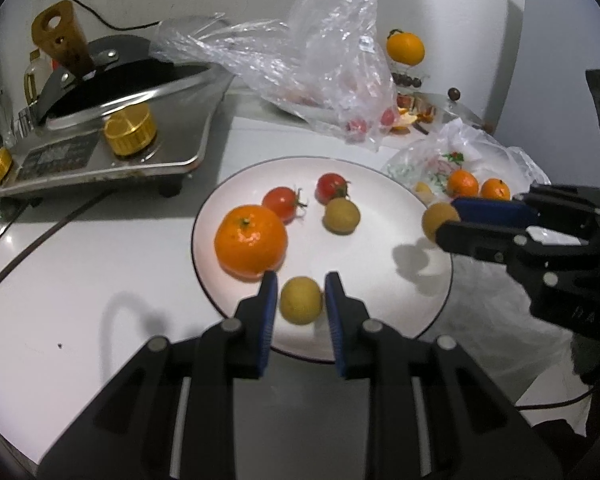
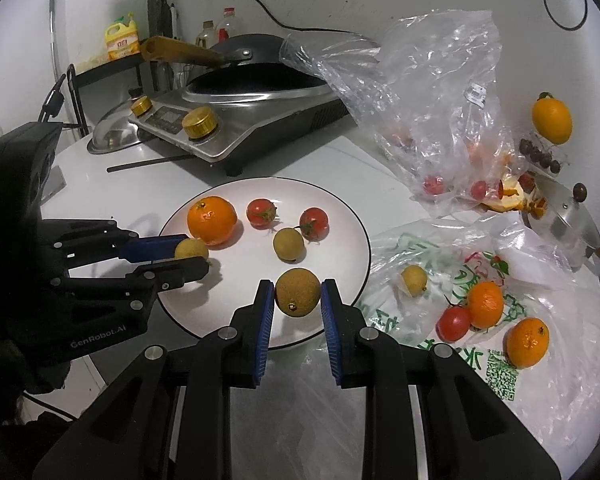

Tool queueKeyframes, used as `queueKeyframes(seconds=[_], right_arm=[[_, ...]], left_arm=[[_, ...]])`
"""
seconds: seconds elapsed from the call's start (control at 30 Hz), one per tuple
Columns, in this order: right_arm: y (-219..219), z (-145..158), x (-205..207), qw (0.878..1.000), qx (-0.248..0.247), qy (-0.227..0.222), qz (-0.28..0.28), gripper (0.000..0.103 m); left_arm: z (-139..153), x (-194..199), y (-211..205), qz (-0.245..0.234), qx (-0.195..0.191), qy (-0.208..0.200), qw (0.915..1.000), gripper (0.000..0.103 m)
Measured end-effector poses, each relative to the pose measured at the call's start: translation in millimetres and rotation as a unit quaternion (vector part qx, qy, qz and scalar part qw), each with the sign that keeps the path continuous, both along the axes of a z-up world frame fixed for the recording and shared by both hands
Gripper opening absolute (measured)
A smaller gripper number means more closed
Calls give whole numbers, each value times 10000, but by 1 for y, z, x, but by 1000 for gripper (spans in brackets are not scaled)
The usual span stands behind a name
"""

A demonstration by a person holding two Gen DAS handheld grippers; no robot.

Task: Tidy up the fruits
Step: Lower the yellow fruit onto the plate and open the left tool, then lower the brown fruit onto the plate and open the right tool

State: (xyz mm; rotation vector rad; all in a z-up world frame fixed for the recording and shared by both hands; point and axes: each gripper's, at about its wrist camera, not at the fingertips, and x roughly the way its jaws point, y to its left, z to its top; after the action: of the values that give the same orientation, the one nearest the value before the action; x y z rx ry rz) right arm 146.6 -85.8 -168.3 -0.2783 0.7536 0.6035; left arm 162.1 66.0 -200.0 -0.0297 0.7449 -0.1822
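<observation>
Two longans going onto plate (image 2: 352, 216), one per gripper.
Right-held longan (image 2: 298, 292) pinched between right gripper (image 2: 296, 296) fingers, low centre, over near rim; left-held longan (image 1: 301, 300) loosely bracketed by left gripper (image 1: 301, 300), contact unclear. Lower first, open gently, avoid orange (image 1: 251, 239).

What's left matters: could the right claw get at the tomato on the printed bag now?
Probably not yet: the right claw is shut on a longan; otherwise the tomato lies uncovered, nothing between.
</observation>
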Motion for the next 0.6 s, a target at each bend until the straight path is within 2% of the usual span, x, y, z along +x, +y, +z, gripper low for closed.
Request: queueKeyframes(seconds=[0.13, 0.3, 0.5, 0.6], right_arm=[[4, -1, 2, 10000, -28, 20, 22, 26], [9, -2, 7, 10000, -45, 38, 43, 26], [22, -4, 11, 9999, -12, 63, 140, 26], [31, -8, 13, 9997, -20, 111, 208, 26]], left_arm=[[2, 2, 3, 36, -25, 32, 10000, 29], [12, -2, 9, 80, -50, -113, 9999, 31], [19, -4, 25, 310, -32, -187, 9993, 33], [18, -5, 35, 416, -63, -160, 9990, 40]])
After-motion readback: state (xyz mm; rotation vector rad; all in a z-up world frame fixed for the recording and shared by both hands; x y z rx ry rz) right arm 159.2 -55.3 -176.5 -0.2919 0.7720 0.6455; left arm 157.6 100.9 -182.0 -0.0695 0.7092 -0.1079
